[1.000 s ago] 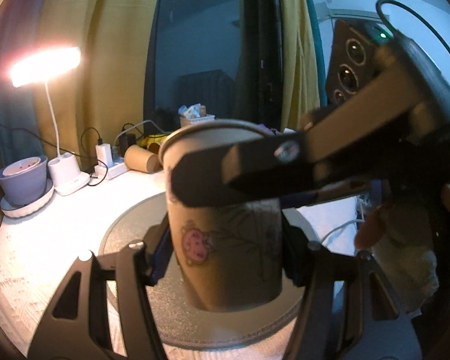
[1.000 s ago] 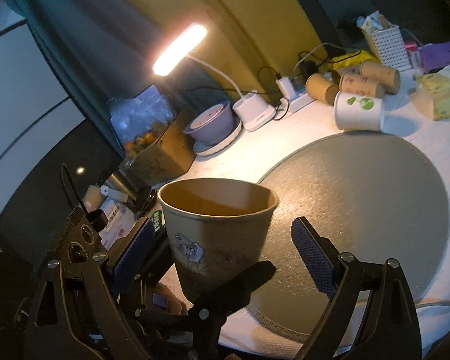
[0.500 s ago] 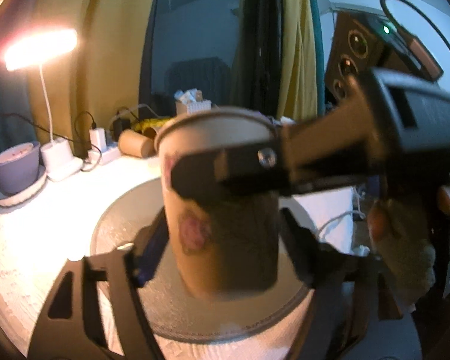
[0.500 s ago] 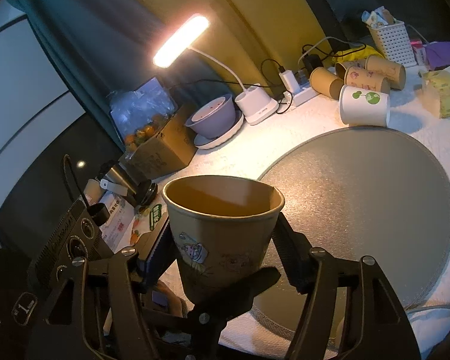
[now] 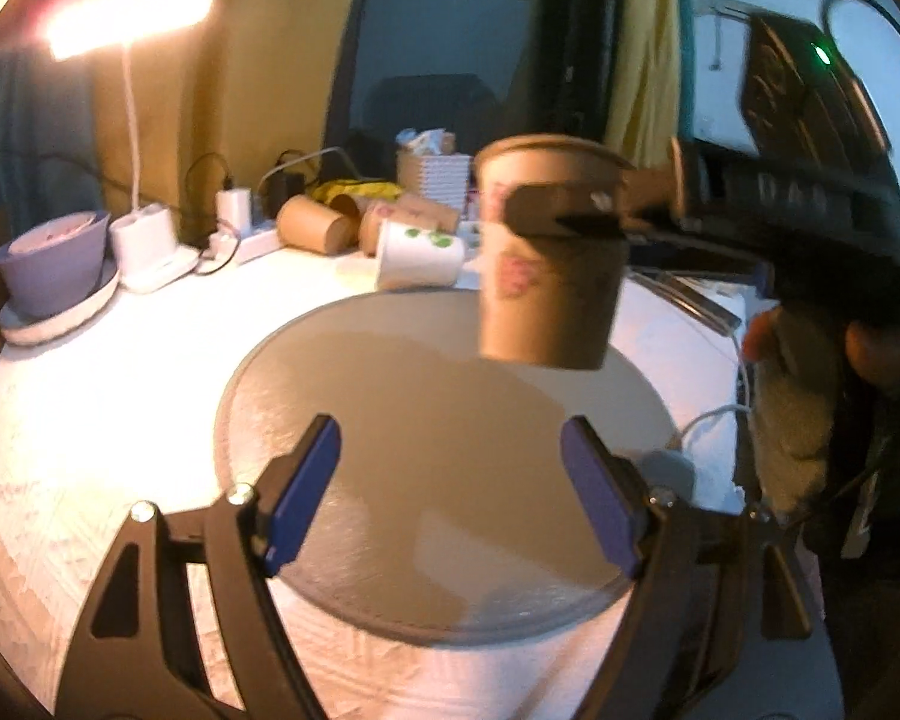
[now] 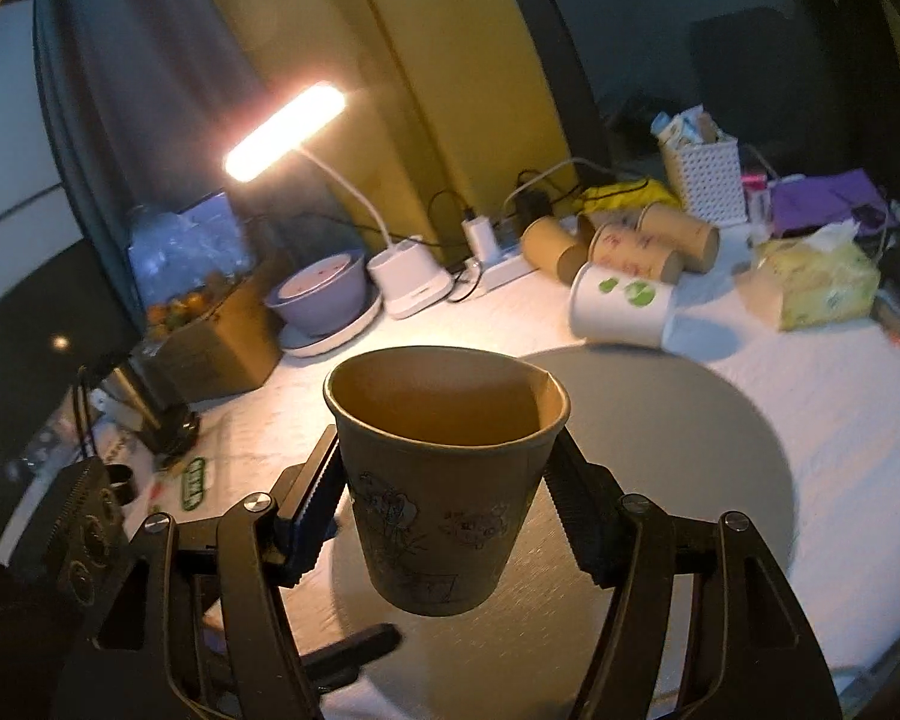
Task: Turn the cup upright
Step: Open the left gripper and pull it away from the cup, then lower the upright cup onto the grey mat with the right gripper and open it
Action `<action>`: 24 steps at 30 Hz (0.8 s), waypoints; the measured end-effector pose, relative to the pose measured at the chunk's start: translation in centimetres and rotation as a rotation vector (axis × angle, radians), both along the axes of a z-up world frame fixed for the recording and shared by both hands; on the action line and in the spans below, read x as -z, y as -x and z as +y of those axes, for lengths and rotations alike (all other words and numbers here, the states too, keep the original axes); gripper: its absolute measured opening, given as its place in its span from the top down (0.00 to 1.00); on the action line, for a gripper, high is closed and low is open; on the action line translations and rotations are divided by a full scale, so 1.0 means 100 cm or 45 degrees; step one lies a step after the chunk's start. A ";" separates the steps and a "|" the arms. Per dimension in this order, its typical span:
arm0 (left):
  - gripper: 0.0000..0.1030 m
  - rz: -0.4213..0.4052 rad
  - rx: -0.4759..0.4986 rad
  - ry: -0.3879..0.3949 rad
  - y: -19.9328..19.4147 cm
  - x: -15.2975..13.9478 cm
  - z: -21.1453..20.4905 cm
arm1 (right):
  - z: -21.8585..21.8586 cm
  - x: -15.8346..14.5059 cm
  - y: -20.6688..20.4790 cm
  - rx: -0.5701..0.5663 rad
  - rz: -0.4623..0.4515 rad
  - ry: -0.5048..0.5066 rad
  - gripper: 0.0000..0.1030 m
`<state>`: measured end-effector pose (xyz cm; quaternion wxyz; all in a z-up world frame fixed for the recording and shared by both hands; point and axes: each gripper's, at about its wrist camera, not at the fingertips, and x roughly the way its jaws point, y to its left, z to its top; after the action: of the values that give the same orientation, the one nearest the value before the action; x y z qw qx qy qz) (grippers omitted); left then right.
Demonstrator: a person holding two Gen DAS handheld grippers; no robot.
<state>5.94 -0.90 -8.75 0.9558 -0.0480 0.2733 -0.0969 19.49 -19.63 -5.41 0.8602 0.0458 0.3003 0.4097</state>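
A brown paper cup (image 6: pixel 444 480) with printed drawings is upright, mouth up, held in the air between the pads of my right gripper (image 6: pixel 444 498), which is shut on it. In the left wrist view the same cup (image 5: pixel 549 258) hangs above the round grey mat (image 5: pixel 390 420), clamped by the right gripper coming in from the right. My left gripper (image 5: pixel 450 504) is open and empty, its blue pads (image 5: pixel 300 498) wide apart, low over the near part of the mat and apart from the cup.
A white cup with green dots (image 6: pixel 621 306) lies on its side at the mat's far edge, with several brown cups (image 6: pixel 630 246) lying behind it. A desk lamp (image 6: pixel 285 132), purple bowl (image 6: pixel 324 294), power strip, white basket and tissue pack (image 6: pixel 816 282) line the back.
My left gripper opened, let go of the cup and drew back from it. My right gripper closed on the cup and now holds it alone above the mat.
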 end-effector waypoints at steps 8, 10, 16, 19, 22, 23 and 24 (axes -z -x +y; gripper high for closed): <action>0.25 0.076 -0.131 0.159 -0.005 0.008 0.037 | 0.016 0.026 -0.012 0.151 -0.190 0.229 0.34; 0.25 0.085 -0.140 0.181 -0.005 0.009 0.040 | 0.021 0.035 -0.014 0.160 -0.200 0.261 0.33; 0.25 0.098 -0.161 0.226 -0.009 0.012 0.046 | 0.036 0.049 -0.009 0.188 -0.291 0.376 0.33; 0.25 0.110 -0.166 0.243 -0.012 0.013 0.049 | 0.036 0.050 -0.007 0.196 -0.307 0.396 0.33; 0.25 0.112 -0.172 0.258 -0.012 0.014 0.051 | 0.034 0.052 -0.005 0.213 -0.314 0.401 0.33; 0.25 0.115 -0.174 0.262 -0.013 0.014 0.052 | 0.033 0.053 -0.004 0.218 -0.312 0.405 0.33; 0.25 0.118 -0.175 0.265 -0.014 0.015 0.053 | 0.032 0.054 -0.003 0.222 -0.314 0.409 0.33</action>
<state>7.32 4.41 -10.23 0.9365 -0.1698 0.3016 -0.0565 19.74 -16.44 -10.78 0.9188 -0.1166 0.2490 0.2833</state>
